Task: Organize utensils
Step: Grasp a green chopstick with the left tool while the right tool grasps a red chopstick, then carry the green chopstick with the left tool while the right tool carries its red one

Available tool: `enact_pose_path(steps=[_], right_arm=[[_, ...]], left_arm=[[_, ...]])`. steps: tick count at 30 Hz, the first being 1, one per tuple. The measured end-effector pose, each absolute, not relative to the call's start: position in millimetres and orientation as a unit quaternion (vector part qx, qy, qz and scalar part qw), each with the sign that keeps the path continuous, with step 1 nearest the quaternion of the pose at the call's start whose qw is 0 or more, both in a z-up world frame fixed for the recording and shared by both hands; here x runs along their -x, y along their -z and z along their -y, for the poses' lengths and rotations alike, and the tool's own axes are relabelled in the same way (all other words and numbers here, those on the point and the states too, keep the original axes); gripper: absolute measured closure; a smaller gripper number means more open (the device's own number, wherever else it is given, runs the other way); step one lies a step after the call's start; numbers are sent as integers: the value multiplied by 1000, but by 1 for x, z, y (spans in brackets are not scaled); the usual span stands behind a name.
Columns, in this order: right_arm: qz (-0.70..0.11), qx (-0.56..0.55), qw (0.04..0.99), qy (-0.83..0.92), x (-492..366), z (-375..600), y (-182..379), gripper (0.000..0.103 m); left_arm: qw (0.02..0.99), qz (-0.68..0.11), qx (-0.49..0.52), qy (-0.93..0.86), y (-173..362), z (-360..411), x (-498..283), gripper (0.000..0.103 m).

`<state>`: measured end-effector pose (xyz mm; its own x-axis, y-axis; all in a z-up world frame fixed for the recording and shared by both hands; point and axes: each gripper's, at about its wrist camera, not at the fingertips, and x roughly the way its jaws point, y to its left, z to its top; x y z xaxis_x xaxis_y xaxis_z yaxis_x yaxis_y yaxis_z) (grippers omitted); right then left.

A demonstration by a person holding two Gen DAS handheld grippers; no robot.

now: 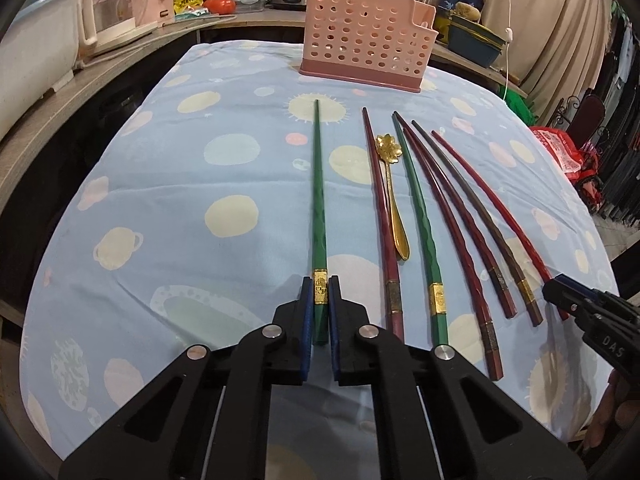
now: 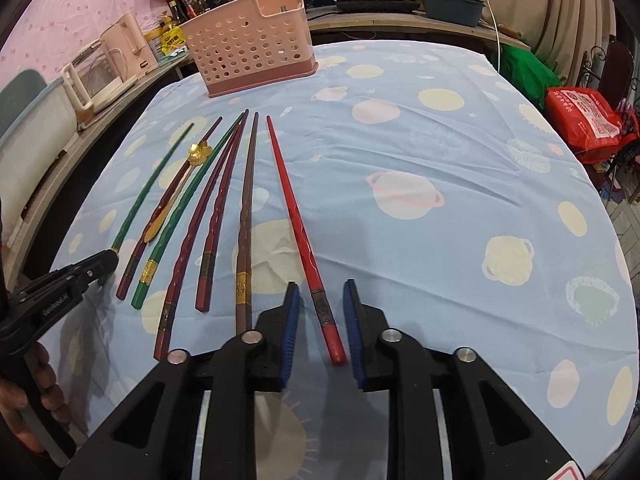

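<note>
Your left gripper (image 1: 320, 289) is clamped on the near end of the far-left green chopstick (image 1: 318, 200), pads pressed at its gold band. Your right gripper (image 2: 321, 294) straddles the bright red chopstick (image 2: 298, 224) at the right of the row; a gap shows on both sides (jaws not gripping). The gold spoon (image 1: 390, 196) lies among the other chopsticks. The pink holder (image 1: 362, 36) stands at the far edge of the tablecloth (image 1: 180, 184).

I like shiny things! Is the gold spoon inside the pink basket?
No, the gold spoon lies on the tablecloth between chopsticks, apart from the pink basket.
</note>
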<state>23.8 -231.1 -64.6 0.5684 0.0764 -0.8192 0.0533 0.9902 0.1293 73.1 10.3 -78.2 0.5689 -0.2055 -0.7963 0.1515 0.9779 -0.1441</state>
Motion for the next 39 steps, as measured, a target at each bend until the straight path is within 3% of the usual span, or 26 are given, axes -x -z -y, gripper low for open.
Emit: enact_pose_path(steps=[8, 18, 39], right_arm=[[-462, -70, 884, -12, -15, 229, 60, 96], [-429, -83, 899, -25, 1, 227, 27, 96], [-317, -87, 943, -44, 7, 234, -88, 96]], left_arm=[[879, -463, 49, 105, 74, -18, -63, 96], [886, -448, 57, 107, 53, -26, -46, 96], [929, -349, 60, 111, -59, -43, -46, 96]])
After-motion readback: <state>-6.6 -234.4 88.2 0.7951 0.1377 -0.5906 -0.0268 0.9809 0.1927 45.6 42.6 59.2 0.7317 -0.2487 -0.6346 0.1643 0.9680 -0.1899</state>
